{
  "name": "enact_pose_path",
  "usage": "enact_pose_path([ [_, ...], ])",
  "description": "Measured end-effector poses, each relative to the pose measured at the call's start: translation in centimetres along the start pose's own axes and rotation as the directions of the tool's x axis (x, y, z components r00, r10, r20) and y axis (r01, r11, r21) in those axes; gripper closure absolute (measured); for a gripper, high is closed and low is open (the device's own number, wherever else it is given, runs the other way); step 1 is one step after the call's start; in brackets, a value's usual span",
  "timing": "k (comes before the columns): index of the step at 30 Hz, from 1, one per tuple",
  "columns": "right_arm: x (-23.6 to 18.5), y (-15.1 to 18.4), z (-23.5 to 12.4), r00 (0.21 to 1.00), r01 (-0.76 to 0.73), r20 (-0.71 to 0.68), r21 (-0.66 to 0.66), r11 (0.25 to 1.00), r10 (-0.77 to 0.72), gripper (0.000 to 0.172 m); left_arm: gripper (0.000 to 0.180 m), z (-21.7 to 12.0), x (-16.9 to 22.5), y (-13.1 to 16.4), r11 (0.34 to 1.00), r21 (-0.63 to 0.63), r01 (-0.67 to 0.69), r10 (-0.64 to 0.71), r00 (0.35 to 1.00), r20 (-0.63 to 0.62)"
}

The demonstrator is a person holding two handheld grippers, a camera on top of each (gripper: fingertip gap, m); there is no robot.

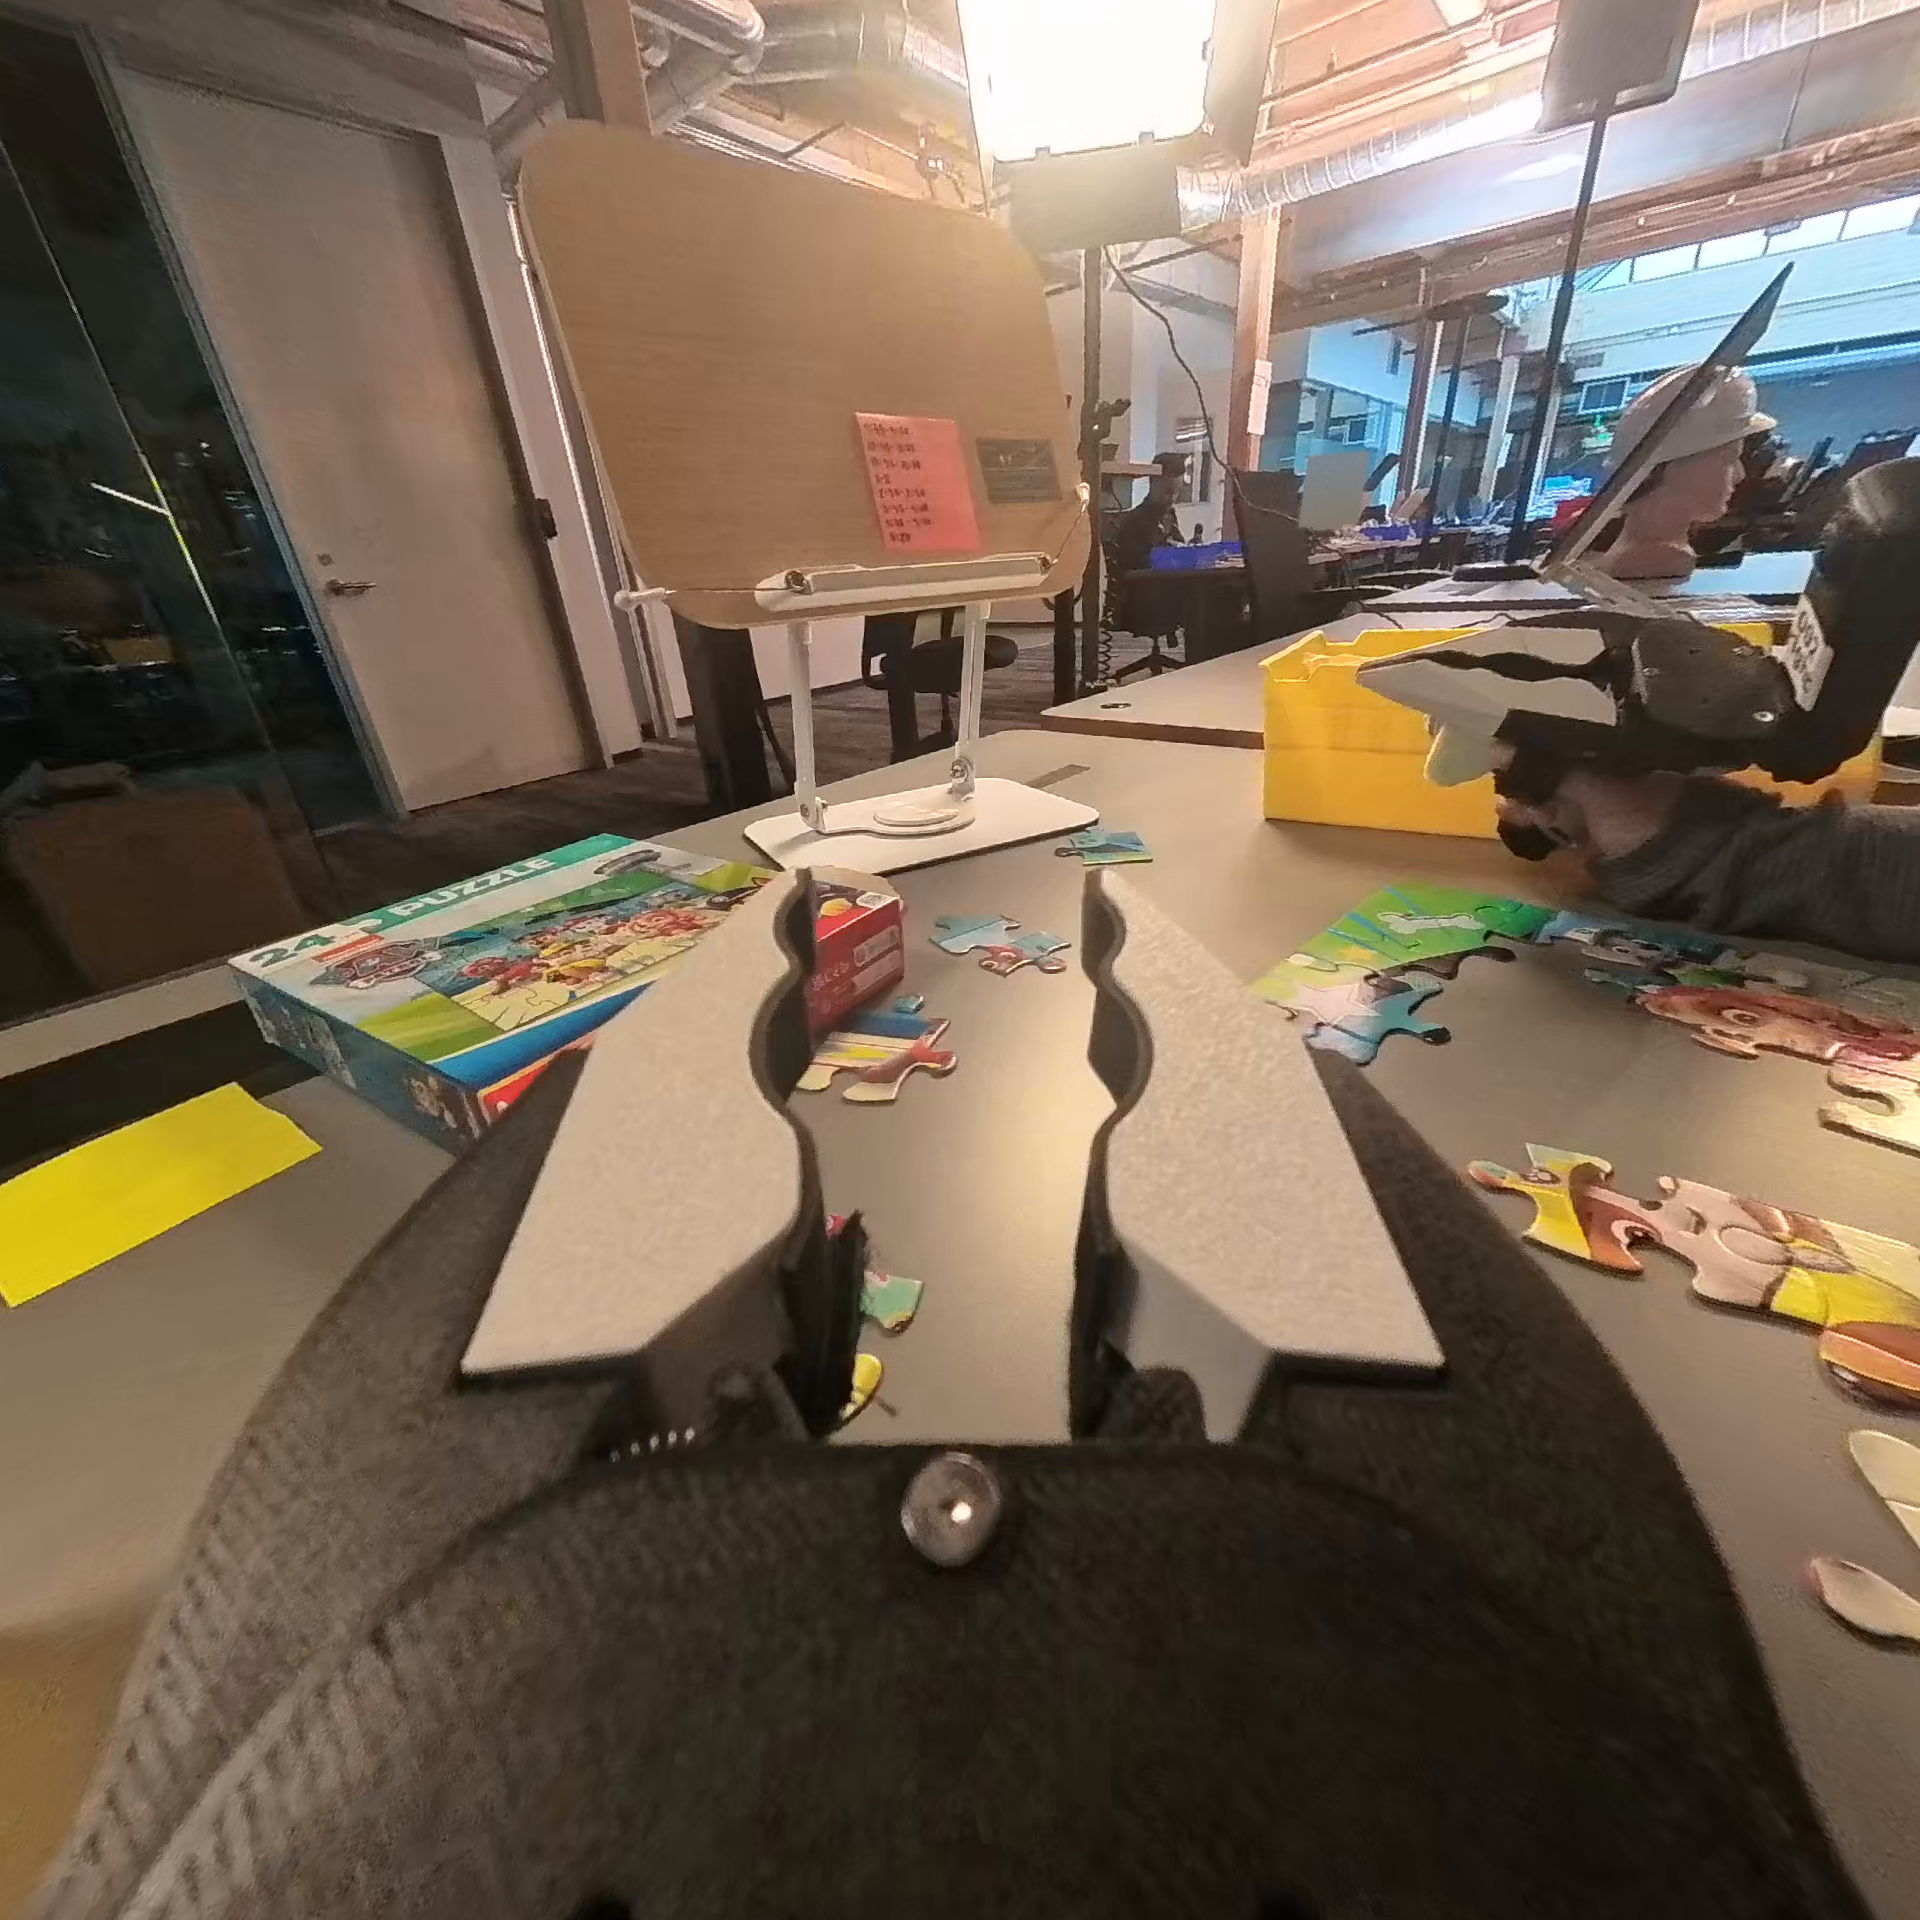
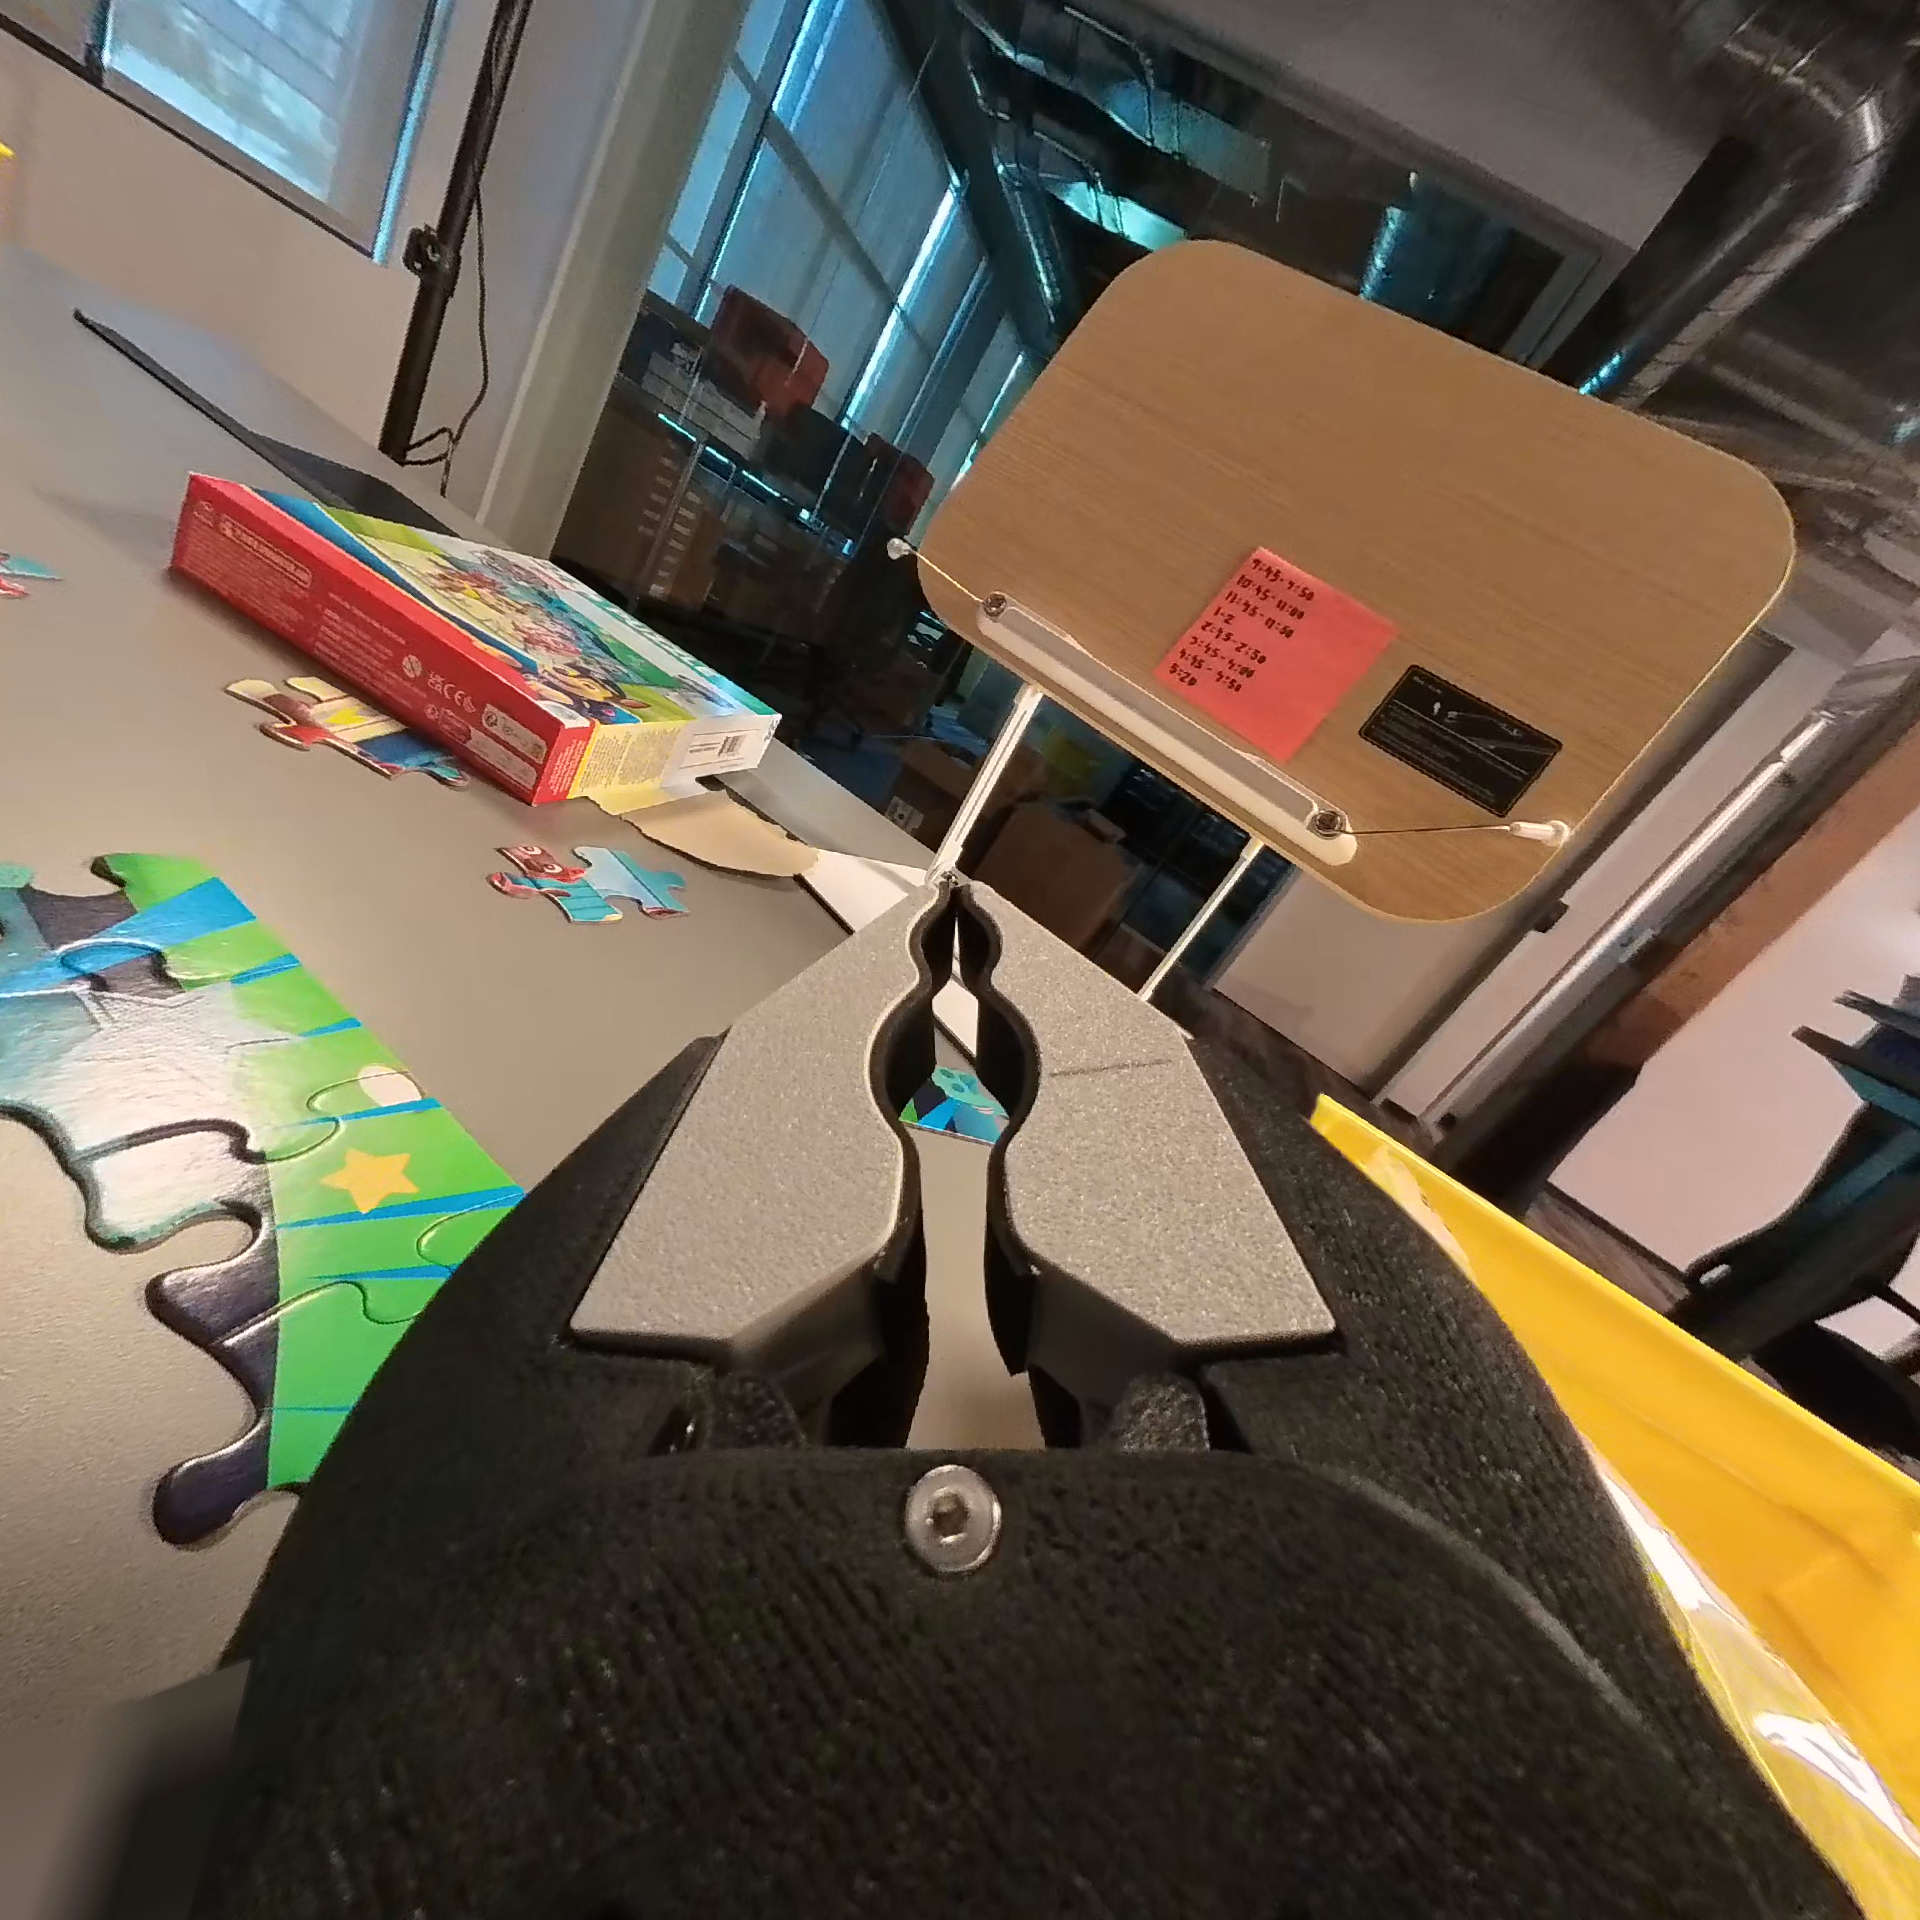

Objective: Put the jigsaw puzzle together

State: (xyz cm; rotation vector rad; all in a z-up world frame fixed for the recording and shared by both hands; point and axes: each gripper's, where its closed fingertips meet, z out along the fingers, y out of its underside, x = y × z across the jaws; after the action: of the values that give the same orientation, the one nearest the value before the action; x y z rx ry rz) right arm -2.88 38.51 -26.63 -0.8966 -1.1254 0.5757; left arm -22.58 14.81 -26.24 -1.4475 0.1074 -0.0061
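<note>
Fig.: my left hand-held gripper [image 1: 940, 904] gapes, empty, above loose puzzle pieces [image 1: 997, 942]: thin, light card, best pinched by edges; right hand-held gripper [image 2: 951, 902] closed, empty.

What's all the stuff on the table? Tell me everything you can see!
Table: one, grey, under everything.
Puzzle box: one, blue and red, left, end flap open.
Loose pieces: several, colourful, scattered mid-table.
Joined puzzle: one part-built patch, green and blue, right side.
Book stand: one, wooden board on white base, at the back.
Pink note: one, stuck on the stand.
Yellow bin: one, far right.
Yellow sheet: one, left edge.
Left gripper: grey fingers open, empty, above loose pieces.
Right gripper: grey fingers shut, near the yellow bin.
</note>
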Motion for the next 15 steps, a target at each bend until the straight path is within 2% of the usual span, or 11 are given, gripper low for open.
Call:
enact_pose_path([
  [9, 0.48, 0.06, -0.09, 0.999, -0.034, -0.01, 0.005, 0.999, 0.034, 0.172, 0.131, 0.01, -0.34, 0.09, 1.0, -0.003, 0.02, -0.02, 1.0, 0.011],
  [15, 0.22, -0.12, -0.12, 0.999, -0.033, 0.006, 0.015, 0.999, 0.033, 0.172, 0.13, -0.27, -1.03, -0.2, 0.996, 0.023, 0.086, -0.087, 0.996, 0.016],
])
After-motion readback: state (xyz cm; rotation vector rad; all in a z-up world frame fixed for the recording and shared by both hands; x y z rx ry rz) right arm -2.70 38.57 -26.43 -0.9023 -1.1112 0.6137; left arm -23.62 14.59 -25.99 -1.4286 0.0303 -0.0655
